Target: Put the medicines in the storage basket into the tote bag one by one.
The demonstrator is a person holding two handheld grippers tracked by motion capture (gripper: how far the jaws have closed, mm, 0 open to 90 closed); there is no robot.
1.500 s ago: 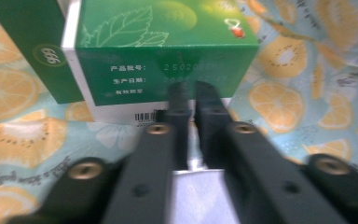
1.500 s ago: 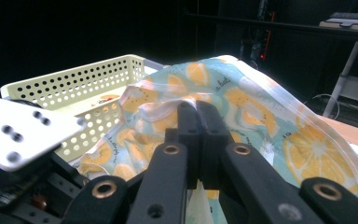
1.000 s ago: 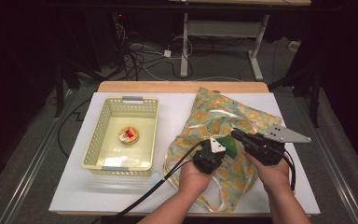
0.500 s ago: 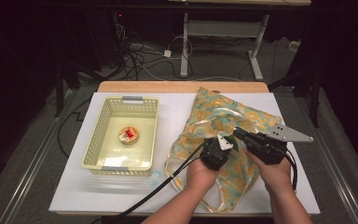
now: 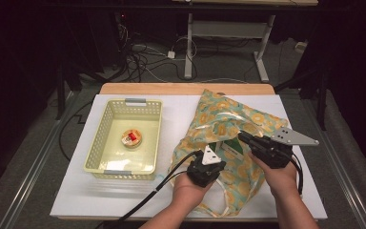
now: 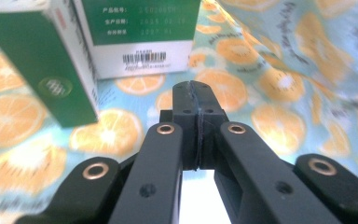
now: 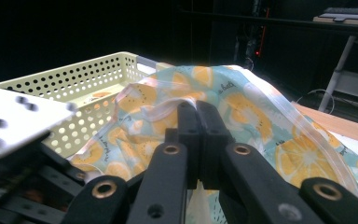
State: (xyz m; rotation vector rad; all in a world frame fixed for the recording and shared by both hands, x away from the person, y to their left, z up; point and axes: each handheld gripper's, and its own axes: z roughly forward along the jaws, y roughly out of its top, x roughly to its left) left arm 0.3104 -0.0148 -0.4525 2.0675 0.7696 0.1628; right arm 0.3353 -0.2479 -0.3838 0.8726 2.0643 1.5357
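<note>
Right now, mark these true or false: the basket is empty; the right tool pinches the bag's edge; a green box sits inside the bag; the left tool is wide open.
1. The basket is empty. False: a small round item lies in it.
2. The right tool pinches the bag edge. True.
3. A green box sits inside the bag. True.
4. The left tool is wide open. False: its jaws are shut, holding nothing.
</note>
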